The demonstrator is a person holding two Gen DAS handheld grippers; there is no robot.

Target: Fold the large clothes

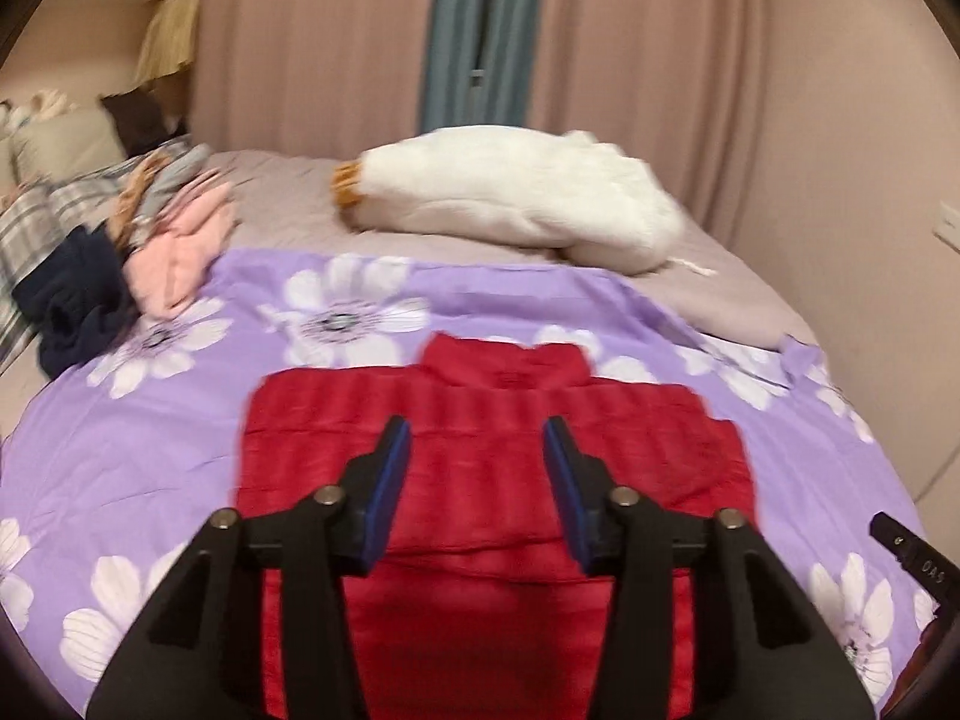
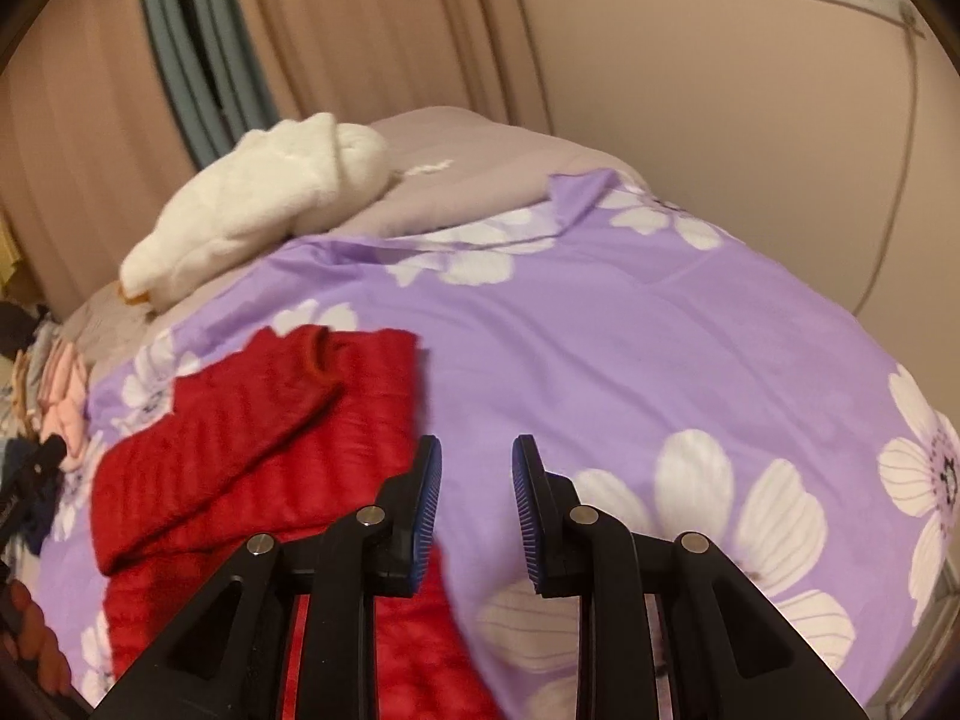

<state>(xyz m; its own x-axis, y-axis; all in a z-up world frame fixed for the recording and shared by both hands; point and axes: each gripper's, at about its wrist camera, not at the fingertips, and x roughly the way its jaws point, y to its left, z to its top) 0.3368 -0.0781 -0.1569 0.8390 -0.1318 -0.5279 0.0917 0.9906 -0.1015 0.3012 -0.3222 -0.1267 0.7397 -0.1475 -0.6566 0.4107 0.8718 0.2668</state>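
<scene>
A red quilted jacket (image 1: 480, 498) lies flat on the purple flowered cover (image 1: 180, 450), collar towards the far side. In the right wrist view one sleeve is folded across the jacket (image 2: 258, 432). My left gripper (image 1: 477, 426) hovers over the middle of the jacket, open, with nothing between its blue pads. My right gripper (image 2: 477, 444) is above the jacket's right edge and the cover (image 2: 600, 348). Its pads stand a narrow gap apart and hold nothing.
A white plush goose (image 1: 510, 198) lies on the grey sheet behind the cover. A pile of pink, navy and plaid clothes (image 1: 168, 252) sits at the far left. Curtains and a wall close off the far and right sides of the bed.
</scene>
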